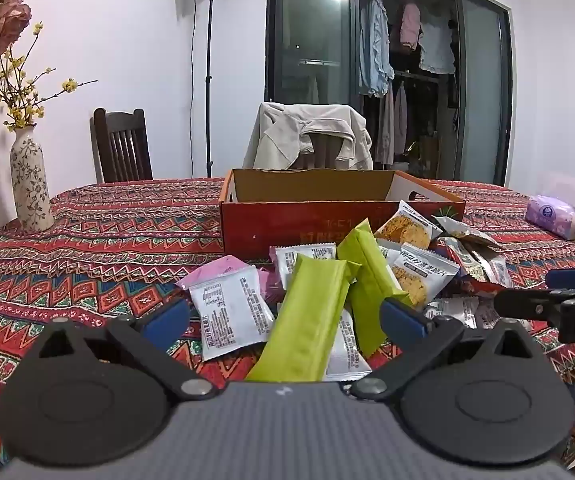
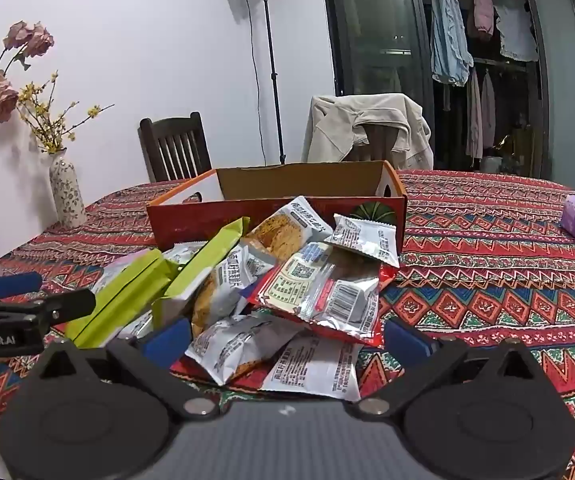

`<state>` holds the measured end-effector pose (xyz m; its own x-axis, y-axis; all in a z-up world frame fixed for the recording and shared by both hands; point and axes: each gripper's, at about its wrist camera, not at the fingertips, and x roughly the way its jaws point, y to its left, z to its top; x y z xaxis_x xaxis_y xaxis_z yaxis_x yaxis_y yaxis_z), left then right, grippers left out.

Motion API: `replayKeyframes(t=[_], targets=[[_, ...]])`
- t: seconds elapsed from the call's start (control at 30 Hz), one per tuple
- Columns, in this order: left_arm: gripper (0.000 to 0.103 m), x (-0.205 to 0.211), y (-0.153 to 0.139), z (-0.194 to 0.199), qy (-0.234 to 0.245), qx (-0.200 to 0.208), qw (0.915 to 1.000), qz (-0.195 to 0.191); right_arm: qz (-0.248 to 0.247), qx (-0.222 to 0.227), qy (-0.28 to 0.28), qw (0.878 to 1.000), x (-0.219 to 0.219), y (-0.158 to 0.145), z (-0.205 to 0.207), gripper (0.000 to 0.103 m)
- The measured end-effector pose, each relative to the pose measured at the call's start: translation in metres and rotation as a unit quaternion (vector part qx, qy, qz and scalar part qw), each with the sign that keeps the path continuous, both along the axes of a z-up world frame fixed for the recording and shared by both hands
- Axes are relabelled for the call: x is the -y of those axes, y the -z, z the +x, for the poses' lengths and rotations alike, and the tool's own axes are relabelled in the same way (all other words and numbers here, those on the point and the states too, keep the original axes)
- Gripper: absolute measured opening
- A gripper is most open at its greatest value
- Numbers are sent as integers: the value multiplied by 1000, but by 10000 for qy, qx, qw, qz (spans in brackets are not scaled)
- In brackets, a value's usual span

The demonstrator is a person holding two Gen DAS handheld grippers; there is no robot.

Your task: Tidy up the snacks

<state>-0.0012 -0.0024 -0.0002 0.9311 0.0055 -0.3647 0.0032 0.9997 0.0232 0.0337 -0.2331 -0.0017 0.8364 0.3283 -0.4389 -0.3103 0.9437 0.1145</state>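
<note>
Both claws stand wide apart and empty: the left gripper (image 1: 283, 320) straddles the near end of a long lime-green foil snack bar (image 1: 307, 320), and the right gripper (image 2: 287, 340) brackets silver-and-white biscuit packets (image 2: 239, 344) at the near edge of the snack heap. That heap lies on a red patterned tablecloth (image 1: 107, 240), piled against the near wall of an open red cardboard box (image 1: 287, 224).

Much is buried: a second lime-green bar (image 1: 367, 276) runs under the first, print on the wrappers is too small to read, and the box floor is hidden behind its wall. The nearer bar's long axis runs from the left gripper toward the box, tilted slightly right.

Only the right wrist view shows a red-edged clear packet with a barcode (image 2: 327, 292) atop the heap on the right. Only the left wrist view shows a pink wrapper (image 1: 215, 272) left of the bars. A purple tissue pack (image 1: 555, 216) sits well right of the box.
</note>
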Motion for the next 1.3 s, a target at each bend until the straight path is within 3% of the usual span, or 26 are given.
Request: replayKeyframes(t=[0.17, 1.3], targets=[[103, -5, 6, 0, -12, 10, 9999, -169, -20, -58, -34, 10000, -1, 1, 0, 103], [103, -7, 6, 6, -42, -172, 9995, -261, -89, -89, 38, 9999, -1, 5, 4, 103]])
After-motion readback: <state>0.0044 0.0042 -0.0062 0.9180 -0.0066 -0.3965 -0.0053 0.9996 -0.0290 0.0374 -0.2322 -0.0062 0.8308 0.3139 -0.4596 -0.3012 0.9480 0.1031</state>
